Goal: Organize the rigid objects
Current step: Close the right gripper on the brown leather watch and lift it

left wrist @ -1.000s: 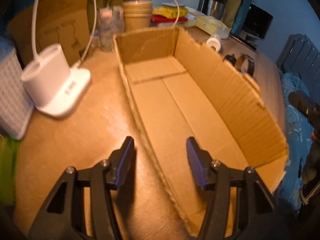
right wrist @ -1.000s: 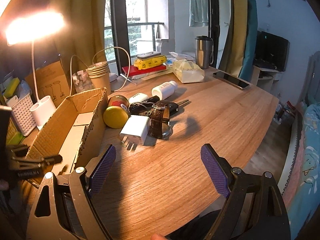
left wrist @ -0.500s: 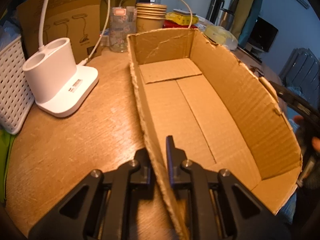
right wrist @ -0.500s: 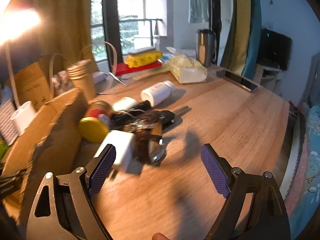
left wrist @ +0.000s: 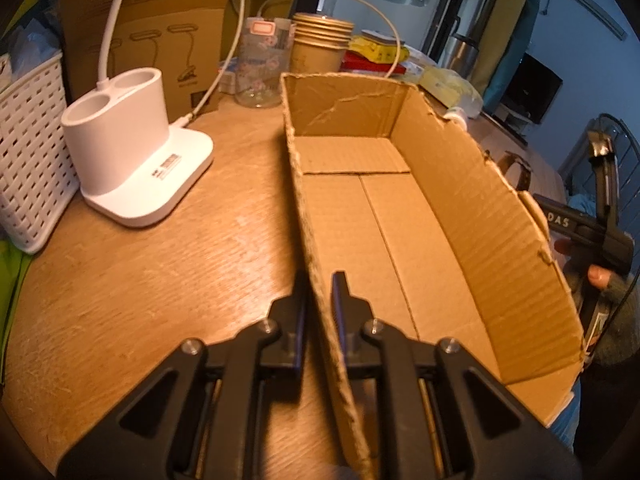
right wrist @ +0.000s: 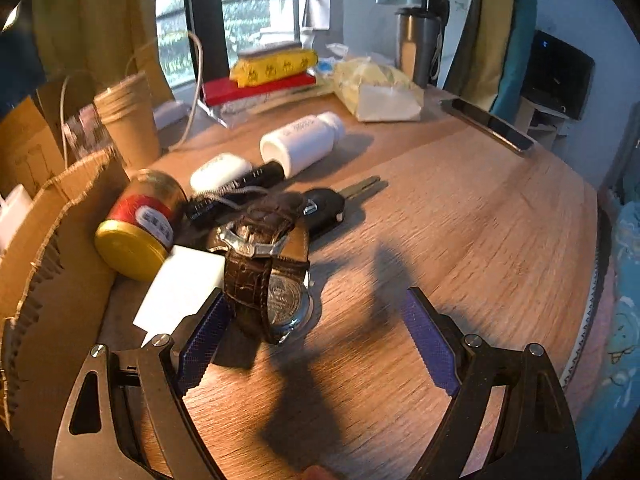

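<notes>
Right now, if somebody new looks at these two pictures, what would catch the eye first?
First, the left gripper shut on the near side wall of the long, empty cardboard box, beside a white desk-lamp base. Then the cluttered pile right of the box: a brown leather watch in front, a white charger and a yellow-lidded jar beside it, with the right gripper open before them.

Little legible text in either view

At the right edge of the left wrist view, a black bar (left wrist: 568, 224) carries pale letters, "DAS", seemingly cut off at the left. The label on the white lamp base (left wrist: 168, 164), the print on the white bottle (right wrist: 304, 136), the label on the red jar (right wrist: 154, 220) and the engraving on the watch back (right wrist: 286, 300) are too blurred to read.
</notes>
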The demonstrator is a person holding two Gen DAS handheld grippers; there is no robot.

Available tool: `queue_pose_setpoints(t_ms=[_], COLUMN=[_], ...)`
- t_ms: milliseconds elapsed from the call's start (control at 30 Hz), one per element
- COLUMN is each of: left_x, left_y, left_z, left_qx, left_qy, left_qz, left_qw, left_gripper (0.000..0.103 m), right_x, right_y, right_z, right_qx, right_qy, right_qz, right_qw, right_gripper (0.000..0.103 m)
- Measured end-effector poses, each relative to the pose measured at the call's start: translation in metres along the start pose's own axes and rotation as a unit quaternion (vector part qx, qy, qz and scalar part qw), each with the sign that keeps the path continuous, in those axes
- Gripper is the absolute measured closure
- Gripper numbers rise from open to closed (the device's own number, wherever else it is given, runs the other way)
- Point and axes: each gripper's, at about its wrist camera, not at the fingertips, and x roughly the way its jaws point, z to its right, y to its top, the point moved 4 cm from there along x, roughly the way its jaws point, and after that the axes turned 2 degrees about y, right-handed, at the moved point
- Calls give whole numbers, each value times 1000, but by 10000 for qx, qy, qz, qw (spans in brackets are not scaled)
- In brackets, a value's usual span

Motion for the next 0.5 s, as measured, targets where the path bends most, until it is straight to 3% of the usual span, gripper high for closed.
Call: queue_pose_setpoints(t_ms=[367,500], left_x=[1,1], left_y=[-1,-1], left_z=[3,3], left_qx=[-8,-9], left_qy=[90,93], left_qz=[-24,-29], left_qw=[10000,10000], left_gripper=[91,91], right_x=[15,13], right_y=[-1,-2], right_z=[-8,-11], right_qx=[-250,-304], right_qy=[91,175], right_qz=[-345,-249], right_qw=[9991,9991], right_gripper=[22,38])
